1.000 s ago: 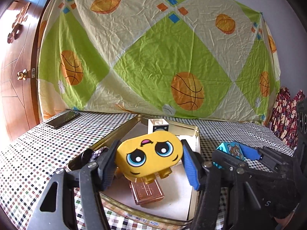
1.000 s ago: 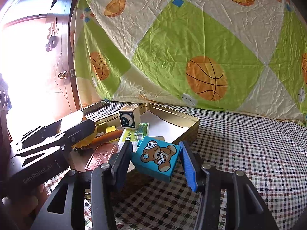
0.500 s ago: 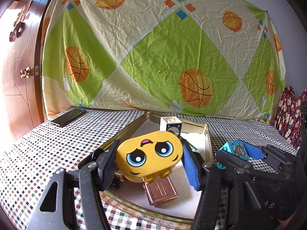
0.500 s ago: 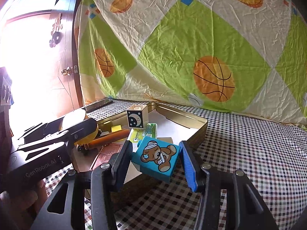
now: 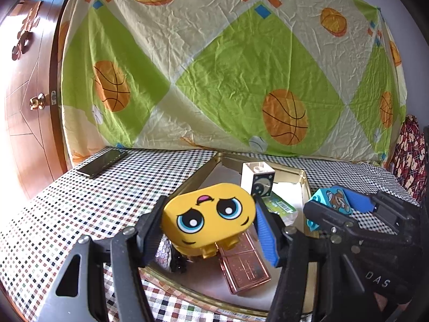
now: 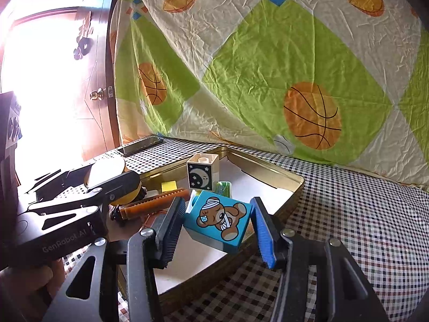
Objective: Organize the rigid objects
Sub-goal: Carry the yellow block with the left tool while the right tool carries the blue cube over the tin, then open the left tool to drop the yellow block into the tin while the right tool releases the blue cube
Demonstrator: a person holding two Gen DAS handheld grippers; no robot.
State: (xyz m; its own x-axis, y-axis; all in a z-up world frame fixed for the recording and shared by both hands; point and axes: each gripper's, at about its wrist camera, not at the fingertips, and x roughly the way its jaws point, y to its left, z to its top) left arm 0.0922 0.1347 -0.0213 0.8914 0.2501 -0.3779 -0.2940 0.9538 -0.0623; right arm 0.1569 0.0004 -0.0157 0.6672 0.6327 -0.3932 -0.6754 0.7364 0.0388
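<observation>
Already both grippers were loaded. The left gripper (image 5: 207,230) was clamped on a yellow face block (image 5: 208,217), its pads pressing the block's two short ends, so that the block's long axis ran across the jaws, roughly left to right in the left wrist view. The block hung above the near-left part of the gold tin tray (image 5: 305,185), with a copper-pink case (image 5: 245,264) lying on the tray floor directly beneath and slightly to the lower right.

The right gripper (image 6: 214,228) was closed on a blue bear block (image 6: 218,221), tilted so one corner dipped toward the lower right of the right wrist frame. That block sat over the tray's near right rim (image 6: 296,185) in the right wrist view, just inside the edge, with bare white tray floor above and to the right of it.

Further back stood a white moon cube (image 6: 203,173), upright, with a green packet (image 6: 224,189) just beside it, and an orange comb (image 6: 158,204) lay toward the left of the frame. A phone (image 5: 102,162) rested on the checked cloth, well apart from the tray.

By my judgement the relation that mattered was this: each block was already over the tray, so the coming move was a descent. The right hand had open floor nearer; the left would need to clear the case first.
</observation>
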